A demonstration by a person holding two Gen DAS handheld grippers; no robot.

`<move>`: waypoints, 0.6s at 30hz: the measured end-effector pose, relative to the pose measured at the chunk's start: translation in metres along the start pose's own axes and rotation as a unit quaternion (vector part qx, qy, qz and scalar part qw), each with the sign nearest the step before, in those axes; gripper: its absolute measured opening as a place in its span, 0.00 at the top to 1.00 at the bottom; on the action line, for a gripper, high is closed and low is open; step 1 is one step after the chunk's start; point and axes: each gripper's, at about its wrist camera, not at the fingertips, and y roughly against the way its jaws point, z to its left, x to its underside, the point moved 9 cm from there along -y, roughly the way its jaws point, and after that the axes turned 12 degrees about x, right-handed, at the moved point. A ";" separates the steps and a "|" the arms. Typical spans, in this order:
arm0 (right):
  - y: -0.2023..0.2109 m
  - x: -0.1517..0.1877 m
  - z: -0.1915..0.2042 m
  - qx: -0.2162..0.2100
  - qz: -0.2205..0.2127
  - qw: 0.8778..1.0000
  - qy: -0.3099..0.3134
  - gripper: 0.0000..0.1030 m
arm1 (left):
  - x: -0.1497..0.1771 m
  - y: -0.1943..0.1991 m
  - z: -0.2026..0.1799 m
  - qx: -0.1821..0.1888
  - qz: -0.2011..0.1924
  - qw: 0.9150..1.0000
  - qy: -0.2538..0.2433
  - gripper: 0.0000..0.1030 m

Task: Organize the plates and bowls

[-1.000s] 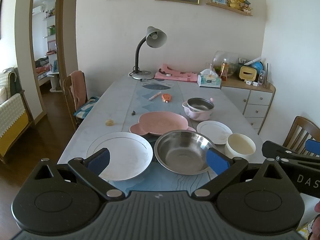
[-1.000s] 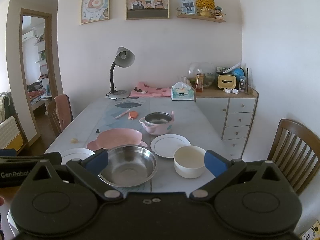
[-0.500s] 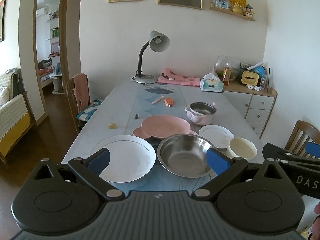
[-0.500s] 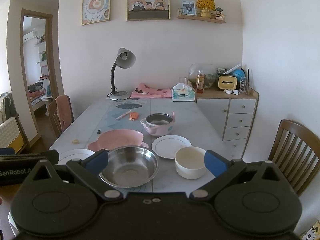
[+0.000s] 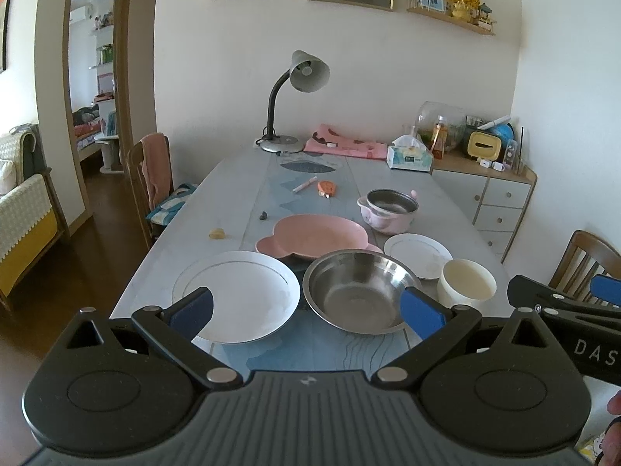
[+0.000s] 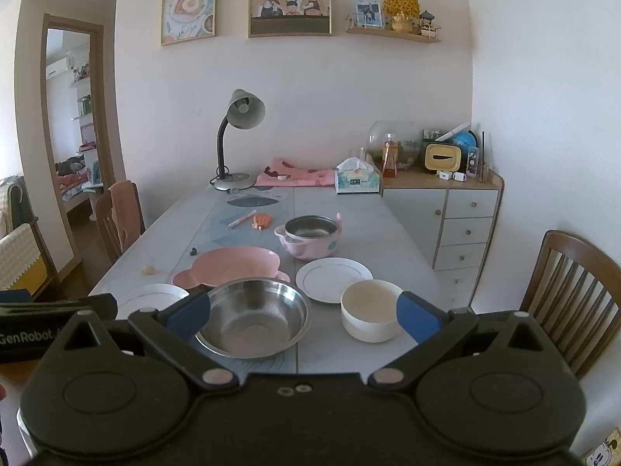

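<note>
Both claws hang wide open and empty at the near table [image 5: 240,178] edge. Between the left gripper [image 5: 306,308] fingers lie a bare white plate [image 5: 236,295] and empty steel bowl [image 5: 359,291]. The right gripper [image 6: 302,312] frames that bowl and an empty cream bowl [image 6: 370,308]; beyond sit a pink plate [image 6: 236,266], small white plate [image 6: 333,277] and pink pot [image 6: 310,235].

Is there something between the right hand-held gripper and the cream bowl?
Nothing visible. The right hand-held gripper is open, and the cream bowl sits just ahead near its right finger. The steel bowl stands beside, apart.
</note>
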 end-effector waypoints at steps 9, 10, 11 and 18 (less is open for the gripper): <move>-0.002 0.001 -0.001 0.001 0.004 1.000 0.001 0.00 | 0.002 -0.002 -0.001 0.002 0.004 1.000 0.002 0.00; -0.002 0.001 -0.001 0.001 0.004 1.000 0.001 0.00 | 0.003 -0.002 -0.001 0.002 0.004 1.000 0.002 0.00; -0.002 0.001 -0.001 0.001 0.004 1.000 0.001 0.00 | 0.003 -0.002 -0.001 0.002 0.004 1.000 0.003 0.00; -0.002 0.002 -0.001 0.001 0.004 1.000 0.001 0.00 | 0.003 -0.003 -0.001 0.003 0.005 1.000 0.003 0.00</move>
